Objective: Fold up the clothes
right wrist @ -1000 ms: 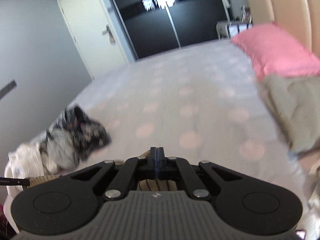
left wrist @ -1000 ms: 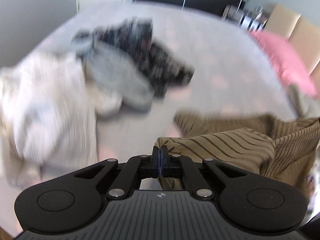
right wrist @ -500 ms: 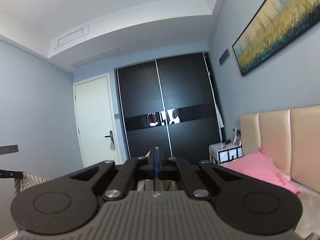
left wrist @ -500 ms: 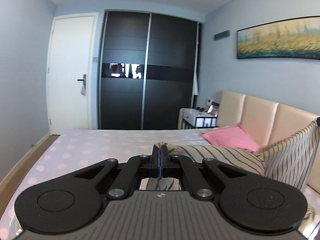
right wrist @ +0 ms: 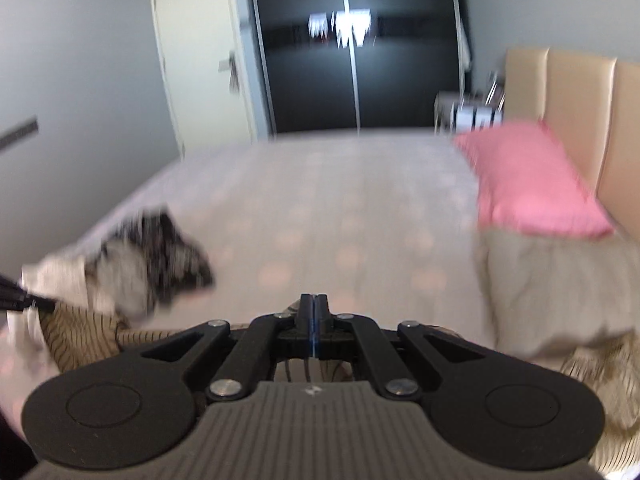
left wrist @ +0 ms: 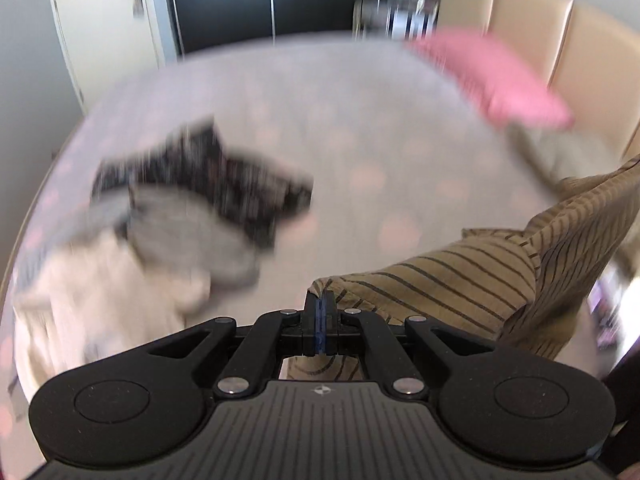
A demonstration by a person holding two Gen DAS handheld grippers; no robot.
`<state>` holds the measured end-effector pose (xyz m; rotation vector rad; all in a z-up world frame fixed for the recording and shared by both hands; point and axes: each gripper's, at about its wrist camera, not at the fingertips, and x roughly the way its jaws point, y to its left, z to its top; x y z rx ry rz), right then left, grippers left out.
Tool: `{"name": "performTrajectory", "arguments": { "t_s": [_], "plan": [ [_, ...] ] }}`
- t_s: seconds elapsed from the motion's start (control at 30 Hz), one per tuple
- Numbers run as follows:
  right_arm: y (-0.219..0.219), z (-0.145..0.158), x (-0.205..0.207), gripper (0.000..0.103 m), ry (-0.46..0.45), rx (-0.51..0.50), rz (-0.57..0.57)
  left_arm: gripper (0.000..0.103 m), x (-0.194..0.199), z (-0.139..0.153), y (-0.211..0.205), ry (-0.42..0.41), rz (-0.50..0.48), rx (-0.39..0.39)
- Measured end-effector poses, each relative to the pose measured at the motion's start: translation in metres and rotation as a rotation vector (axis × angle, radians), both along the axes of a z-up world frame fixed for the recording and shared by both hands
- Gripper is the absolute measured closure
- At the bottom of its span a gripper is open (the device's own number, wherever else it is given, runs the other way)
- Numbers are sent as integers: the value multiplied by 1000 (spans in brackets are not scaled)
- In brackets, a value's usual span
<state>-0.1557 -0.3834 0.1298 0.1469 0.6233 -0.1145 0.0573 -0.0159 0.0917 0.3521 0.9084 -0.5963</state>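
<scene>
A tan garment with dark stripes (left wrist: 448, 284) hangs stretched over the bed between my two grippers. My left gripper (left wrist: 319, 300) is shut on one edge of it; the cloth runs off to the right and up. My right gripper (right wrist: 313, 305) is shut on another edge; the striped cloth (right wrist: 80, 332) shows below and to the left of it. Both views are blurred by motion.
The bed (left wrist: 360, 120) has a pale sheet with pink dots. A heap of black patterned, grey and white clothes (left wrist: 192, 208) lies at the left, also in the right wrist view (right wrist: 140, 264). A pink pillow (right wrist: 528, 180), a beige blanket (right wrist: 552, 288) and the headboard (right wrist: 580, 120) are at the right.
Half a second ago both grippers pointed up at the wardrobe with the garment lifted high. Now both have swung down toward the bed, still holding the striped garment.
</scene>
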Motion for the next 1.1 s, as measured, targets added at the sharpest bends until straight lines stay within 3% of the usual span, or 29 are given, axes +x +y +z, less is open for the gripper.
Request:
{"name": "performTrajectory", "arguments": {
  "t_s": [0.23,0.3,0.4,0.5,0.6,0.7,0.8,0.9,1.1],
  "plan": [
    [50,-100,-18,102,345,-49,145,103,-6,-89,24,153,16,222],
    [61,-116,-30,97,420,-63,186,101,-12,-103,28,156,14,280],
    [68,-124,-39,92,459,-78,215,93,-18,-109,30,130,25,349],
    [62,-114,-41,81,431,-68,188,87,-19,-99,34,85,62,350],
    [54,-100,-38,78,380,-35,171,85,-22,-79,35,32,99,295],
    [46,-84,-28,68,314,-37,148,73,-27,-58,26,27,94,199],
    [38,-77,-9,67,248,-26,105,58,-30,-46,7,81,71,78],
    [29,-80,9,67,198,5,50,56,-35,-53,-26,146,33,41],
    [5,-103,19,67,196,36,-41,56,-27,-98,-79,232,64,113]
  ]
}}
